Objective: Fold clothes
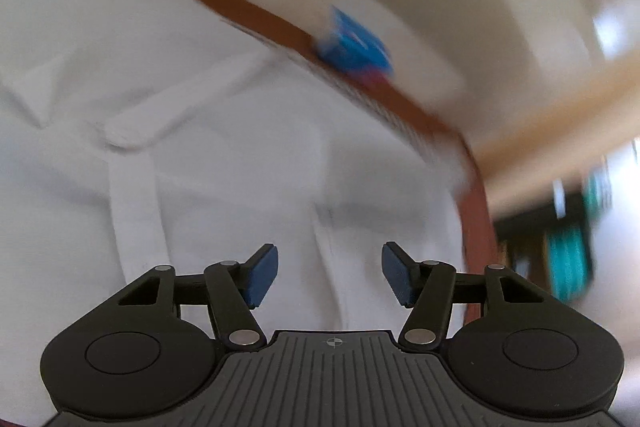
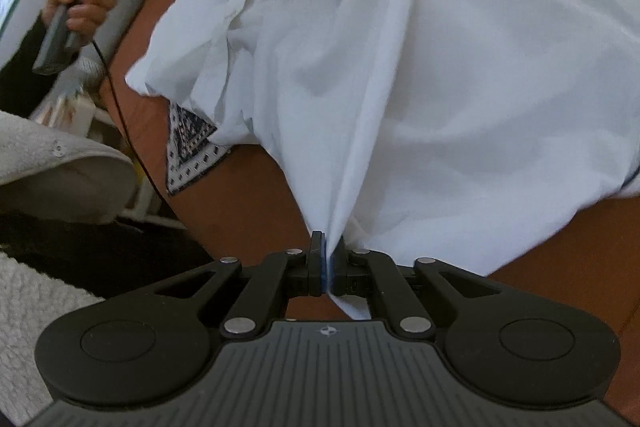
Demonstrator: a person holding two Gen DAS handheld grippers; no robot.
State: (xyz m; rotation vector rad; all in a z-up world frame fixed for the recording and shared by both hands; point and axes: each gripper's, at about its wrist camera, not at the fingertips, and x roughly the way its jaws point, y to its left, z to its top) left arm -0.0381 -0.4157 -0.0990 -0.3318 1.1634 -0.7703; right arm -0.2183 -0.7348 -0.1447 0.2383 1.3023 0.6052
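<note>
The right gripper (image 2: pixel 326 259) is pinched tight on a white shirt (image 2: pixel 460 87) edge, pulling a taut ridge off the brown table (image 2: pixel 248 203). The left gripper (image 1: pixel 329 275) hovers wide apart, holding nothing, over the shirt's placket (blurred, probably). Keep tension even while folding. No legible writing.
</note>
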